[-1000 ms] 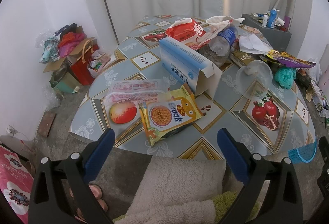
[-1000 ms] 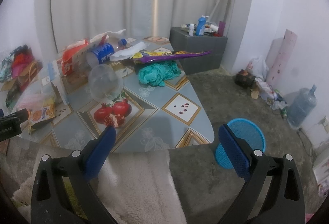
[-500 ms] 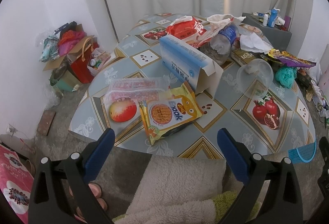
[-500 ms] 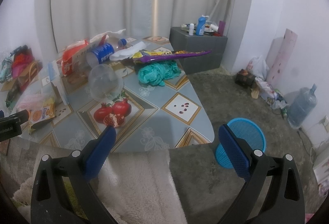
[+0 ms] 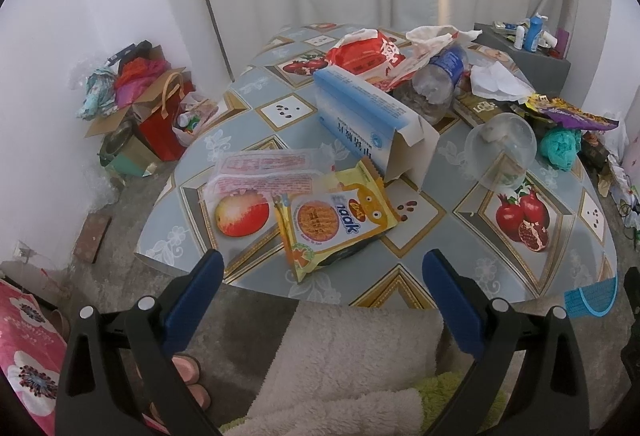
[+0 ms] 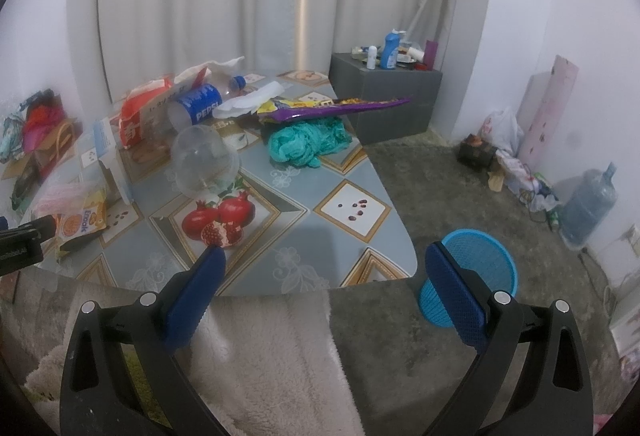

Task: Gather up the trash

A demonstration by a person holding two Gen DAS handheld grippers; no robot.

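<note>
Blue basket (image 5: 591,299) half hidden behind table (image 5: 460,236) edge — both claws agape.

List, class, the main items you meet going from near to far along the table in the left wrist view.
Yellow snack packet → open blue and white cardboard box → clear plastic Pepsi bottle lying on its side → red and white plastic bag.

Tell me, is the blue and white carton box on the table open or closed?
Open. The blue and white box lies on its side on the table, and its near end flaps are spread apart, showing the brown inside.
</note>
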